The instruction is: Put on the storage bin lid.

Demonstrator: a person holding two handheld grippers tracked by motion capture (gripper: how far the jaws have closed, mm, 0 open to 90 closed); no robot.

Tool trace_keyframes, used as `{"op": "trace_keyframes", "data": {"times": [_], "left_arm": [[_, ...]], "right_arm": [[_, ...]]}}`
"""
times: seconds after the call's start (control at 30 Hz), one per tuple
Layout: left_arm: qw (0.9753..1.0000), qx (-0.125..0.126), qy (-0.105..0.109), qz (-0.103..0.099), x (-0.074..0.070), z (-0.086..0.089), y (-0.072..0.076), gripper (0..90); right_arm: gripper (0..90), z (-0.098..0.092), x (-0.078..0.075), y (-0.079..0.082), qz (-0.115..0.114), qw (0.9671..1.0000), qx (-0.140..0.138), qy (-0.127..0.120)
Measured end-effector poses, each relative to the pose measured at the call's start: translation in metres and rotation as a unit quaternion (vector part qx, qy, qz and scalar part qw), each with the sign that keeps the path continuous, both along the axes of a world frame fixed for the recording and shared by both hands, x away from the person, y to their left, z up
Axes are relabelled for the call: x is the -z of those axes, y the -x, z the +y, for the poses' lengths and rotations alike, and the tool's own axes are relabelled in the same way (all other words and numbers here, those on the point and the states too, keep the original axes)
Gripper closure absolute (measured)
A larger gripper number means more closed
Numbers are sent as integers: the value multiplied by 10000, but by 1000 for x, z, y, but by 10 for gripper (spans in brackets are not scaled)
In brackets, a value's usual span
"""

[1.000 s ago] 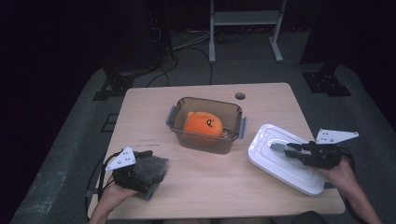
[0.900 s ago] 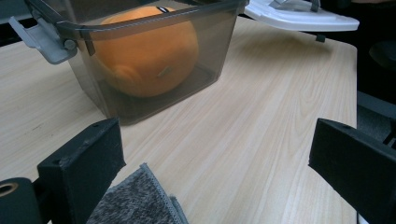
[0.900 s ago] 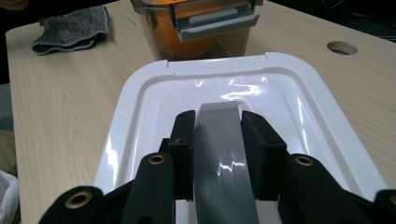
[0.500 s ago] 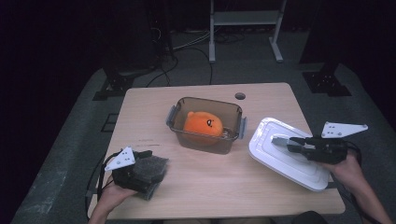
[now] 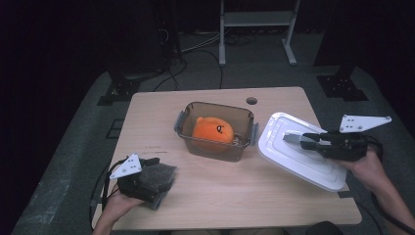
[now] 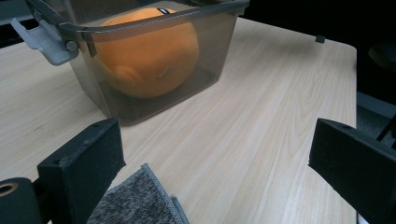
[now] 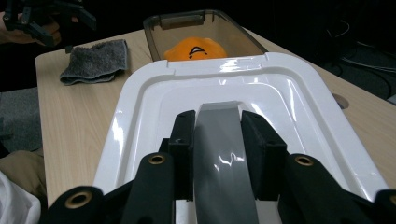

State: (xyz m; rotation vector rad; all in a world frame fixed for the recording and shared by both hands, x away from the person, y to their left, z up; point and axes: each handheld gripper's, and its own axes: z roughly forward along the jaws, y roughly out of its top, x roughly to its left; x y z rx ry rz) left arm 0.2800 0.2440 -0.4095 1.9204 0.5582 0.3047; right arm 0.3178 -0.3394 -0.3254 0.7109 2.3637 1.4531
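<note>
One pale wooden surface (image 5: 235,196) carried everything, its far edge pierced by a small round cable hole (image 5: 251,101). Next in size, the white lid (image 5: 293,156) lay at the right side of the surface, just beside the container, with its near corner reaching the surface's right edge. A grey handle strip (image 7: 223,154) ran along the lid's middle, and the right tongs (image 5: 299,140) were clenched on that strip, one jaw pressed against each side of it in the right gripper view; the strip's near end was cut off at the bottom of that view. The smoky clear container (image 5: 215,131) stood open near the middle of the surface, grey latches hanging at its two short ends. Inside it sat an orange plush toy (image 5: 212,130) with a small dark face, taking up most of the space; its lower part was blurred behind the tinted wall. A folded dark grey cloth (image 5: 157,179) lay at the near left corner, partly hidden under the left tongs (image 5: 147,169). Those tongs were released, jaws standing wide apart over the cloth's edge in the left gripper view, gripping nothing. I couldn't tell whether they touched the cloth.
</note>
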Motion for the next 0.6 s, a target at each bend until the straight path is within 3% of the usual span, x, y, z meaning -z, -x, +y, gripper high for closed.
{"op": "trace_keyframes", "data": {"times": [0.6], "left_arm": [[10000,-19,49,-14,-1,1,0,25]], "right_arm": [[655,37,-35,-21,-158,9991,-394,33]]}}
